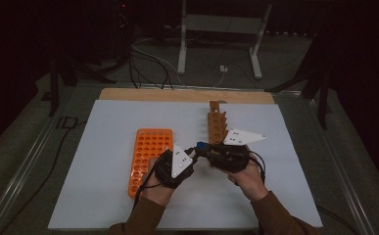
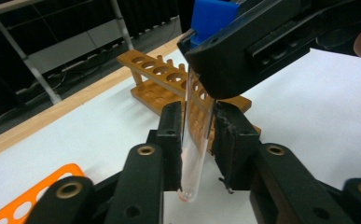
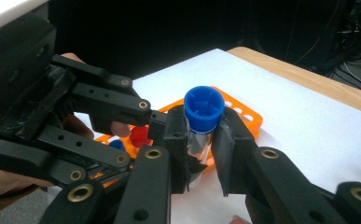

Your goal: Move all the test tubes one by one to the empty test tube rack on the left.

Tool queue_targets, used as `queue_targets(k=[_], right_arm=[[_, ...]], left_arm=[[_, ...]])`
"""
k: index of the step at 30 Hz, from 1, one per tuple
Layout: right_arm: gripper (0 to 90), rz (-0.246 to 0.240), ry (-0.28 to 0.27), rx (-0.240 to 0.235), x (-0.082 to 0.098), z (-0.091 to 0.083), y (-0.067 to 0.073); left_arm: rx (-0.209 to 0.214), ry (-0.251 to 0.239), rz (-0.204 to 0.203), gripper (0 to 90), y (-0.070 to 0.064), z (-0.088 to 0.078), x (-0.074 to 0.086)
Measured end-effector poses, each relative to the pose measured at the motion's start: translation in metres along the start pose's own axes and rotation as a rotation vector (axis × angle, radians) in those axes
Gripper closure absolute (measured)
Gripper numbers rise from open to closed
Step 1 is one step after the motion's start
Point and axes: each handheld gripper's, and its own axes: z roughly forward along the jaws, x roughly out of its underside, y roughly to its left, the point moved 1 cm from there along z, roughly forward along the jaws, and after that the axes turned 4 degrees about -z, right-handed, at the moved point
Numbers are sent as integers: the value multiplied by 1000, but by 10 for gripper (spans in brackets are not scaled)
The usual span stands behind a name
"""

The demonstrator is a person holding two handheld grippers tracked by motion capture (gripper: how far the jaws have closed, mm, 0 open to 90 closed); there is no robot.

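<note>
Two hands hold two black grippers close together over the white mat (image 1: 104,196) on the table. Between them is a clear tube (image 2: 197,140) with a blue cap (image 3: 204,108). The right gripper (image 3: 201,140) is clenched on the top part of the tube, just under the blue cap, and its jaws press on both sides. The left gripper (image 2: 197,135) has its jaws tight on the lower part of the same tube, so both grippers grasp it at once. The round bottom of the tube sticks out below the left jaws, and there is a little pink at its tip. The tube is up in the air above the mat, tilted a bit, not in any rack. In the high view the left gripper (image 1: 175,166) and the right gripper (image 1: 211,152) meet near the middle of the mat. An orange tray with many round holes (image 1: 148,156) lies flat just left of the hands. In the right gripper view a red cap (image 3: 140,135) and another blue cap (image 3: 117,144) sit in that tray. A brown wooden rack with a row of holes (image 1: 217,122) stands behind the hands, near the back of the mat. A wooden board edge (image 1: 128,94) shows past the mat.
</note>
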Motion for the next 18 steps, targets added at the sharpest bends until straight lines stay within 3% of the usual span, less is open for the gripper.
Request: queue_targets(k=[5, 13, 18], right_arm=[[757, -8, 4, -11, 1, 0, 0], [471, 15, -25, 3, 1, -5, -5], [272, 39, -2, 25, 2, -6, -10]], left_arm=[[18, 9, 6, 777, 1, -1, 1], [22, 5, -53, 778, 7, -2, 6], [32, -9, -82, 778, 11, -9, 10]])
